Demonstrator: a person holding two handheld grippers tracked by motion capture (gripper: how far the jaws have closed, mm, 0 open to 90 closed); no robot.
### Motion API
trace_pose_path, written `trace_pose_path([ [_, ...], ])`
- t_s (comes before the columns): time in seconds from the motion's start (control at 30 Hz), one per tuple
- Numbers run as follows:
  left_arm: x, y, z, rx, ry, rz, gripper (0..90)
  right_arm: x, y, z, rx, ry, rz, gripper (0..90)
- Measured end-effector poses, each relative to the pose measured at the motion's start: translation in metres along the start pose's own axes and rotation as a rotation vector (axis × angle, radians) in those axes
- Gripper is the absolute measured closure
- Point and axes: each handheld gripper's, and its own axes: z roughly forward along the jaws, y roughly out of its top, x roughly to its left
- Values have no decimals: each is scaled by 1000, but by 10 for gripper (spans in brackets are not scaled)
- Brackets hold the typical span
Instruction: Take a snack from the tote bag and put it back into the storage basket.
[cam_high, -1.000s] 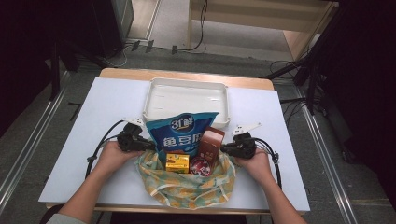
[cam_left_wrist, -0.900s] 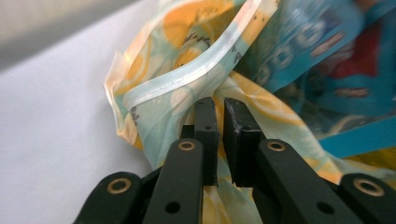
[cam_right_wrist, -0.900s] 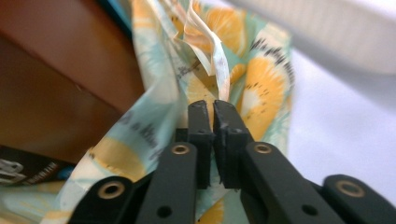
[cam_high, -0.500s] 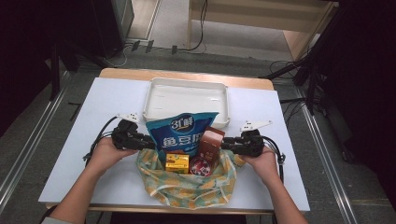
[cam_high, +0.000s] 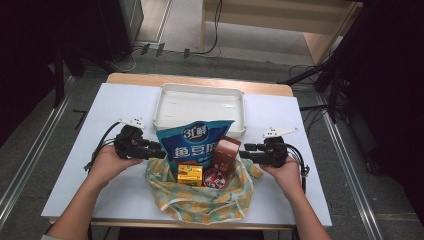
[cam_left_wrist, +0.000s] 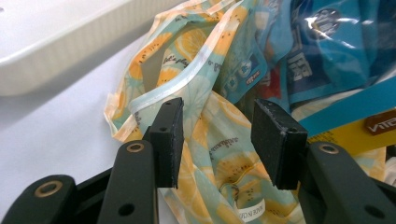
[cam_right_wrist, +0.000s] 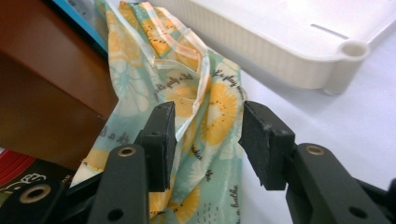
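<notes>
A lemon-print cloth bag (cam_high: 200, 202) lies open at the table's front. In it stand a blue snack pouch (cam_high: 192, 142) and a brown box (cam_high: 228, 150), with a yellow box (cam_high: 190, 175) and a red packet (cam_high: 216, 177) in front. My left gripper (cam_high: 159, 151) is at the bag's left edge and my right gripper (cam_high: 245, 151) at its right edge. Both have just been opening. In the left gripper view the left gripper (cam_left_wrist: 217, 116) is open, with cloth (cam_left_wrist: 205, 135) between the pads but not pinched. The right gripper (cam_right_wrist: 208, 121) likewise stands open over the cloth (cam_right_wrist: 219, 107).
A white tray (cam_high: 165, 102) stands just behind the bag, its rim close to both grippers. Bare white tabletop (cam_high: 100, 110) stretches to the left and right of the bag. The table's front edge runs right under the bag.
Both grippers have opened and let go of the bag's side edges. Both hands have risen a little and drawn slightly outward; the bag's contents have stayed put.
</notes>
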Motion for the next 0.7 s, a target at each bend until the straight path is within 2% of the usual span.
trace_pose_path([
  [0.2,-5,3,-9,-10,-4,12,533,-2,0,-3,-7,-14,3,545],
  [0.43,-17,11,-25,-38,-13,44,511,-2,0,-3,2,-24,9,518],
  [0.7,-27,17,-36,-40,-23,73,486,-4,-1,-5,2,-24,16,488],
])
